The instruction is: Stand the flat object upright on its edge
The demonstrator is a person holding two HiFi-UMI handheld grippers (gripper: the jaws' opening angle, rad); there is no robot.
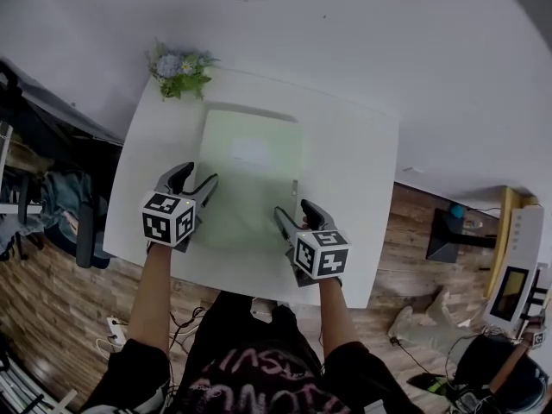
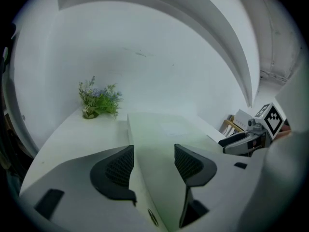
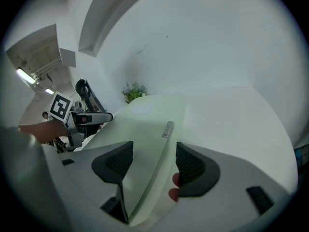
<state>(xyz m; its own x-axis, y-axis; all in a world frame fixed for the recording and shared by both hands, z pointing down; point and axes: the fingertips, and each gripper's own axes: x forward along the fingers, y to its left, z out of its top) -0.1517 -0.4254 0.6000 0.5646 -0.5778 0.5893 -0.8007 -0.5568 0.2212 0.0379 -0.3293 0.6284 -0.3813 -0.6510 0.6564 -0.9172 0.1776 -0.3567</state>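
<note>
A pale green flat folder [image 1: 250, 179] with a white label lies on the white table [image 1: 362, 145], and it looks flat on it. My left gripper [image 1: 198, 177] is at its near left corner. In the left gripper view the folder's left edge [image 2: 164, 134] runs between the jaws of the open left gripper [image 2: 153, 161], and the pads stand off it. My right gripper [image 1: 293, 210] is at the near right corner. It is open too, its jaws [image 3: 153, 161] astride the folder's spine edge [image 3: 145, 124] without pressing on it.
A small potted plant [image 1: 181, 72] stands at the table's far left corner, just beyond the folder. The wall rises behind the table. On the wooden floor, a black stand [image 1: 444, 235] and a white device [image 1: 517, 266] sit to the right, and dark clutter [image 1: 52, 205] to the left.
</note>
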